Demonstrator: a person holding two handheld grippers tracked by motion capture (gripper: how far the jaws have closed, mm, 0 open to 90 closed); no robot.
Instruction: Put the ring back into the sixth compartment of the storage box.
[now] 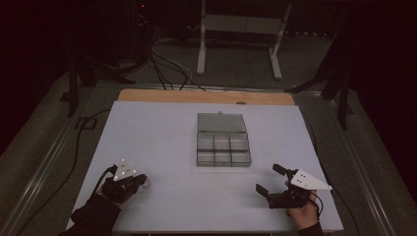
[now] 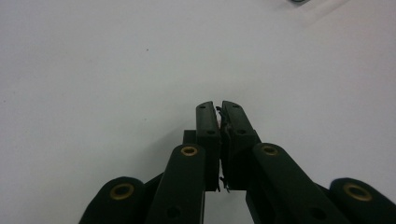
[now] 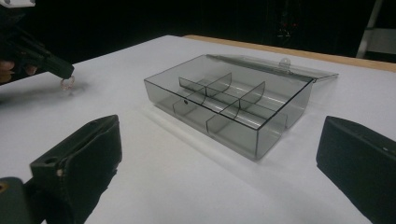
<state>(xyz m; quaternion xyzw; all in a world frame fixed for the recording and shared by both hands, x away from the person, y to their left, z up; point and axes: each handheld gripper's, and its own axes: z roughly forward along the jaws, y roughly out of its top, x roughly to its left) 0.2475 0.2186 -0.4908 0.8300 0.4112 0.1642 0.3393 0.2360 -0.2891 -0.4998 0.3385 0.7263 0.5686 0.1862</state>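
So the left claw is pinched tight on something tiny at the near left of the surface; from the right gripper view it looks like a small ring hanging at the tip, touching or just off the surface, can't say which. In the left gripper view the jaws are pressed together with only a sliver of something pale between them, so the ring itself is basically unreadable there.

The right claw is spread wide with nothing in it, sitting at the near right, pointed toward the box.

The box is in the middle of the surface, well apart from both claws; lid flipped back flat behind it; six compartments, and as far as I can see all of them are bare.

My read on progress: pickup is done, everything else is left; the ring has yet to travel over to the box and drop into a compartment.

Hard to make out: the room is dark; the ring is too small to spot in the high view; a bit of some object is cut off at the top edge of the left gripper view.
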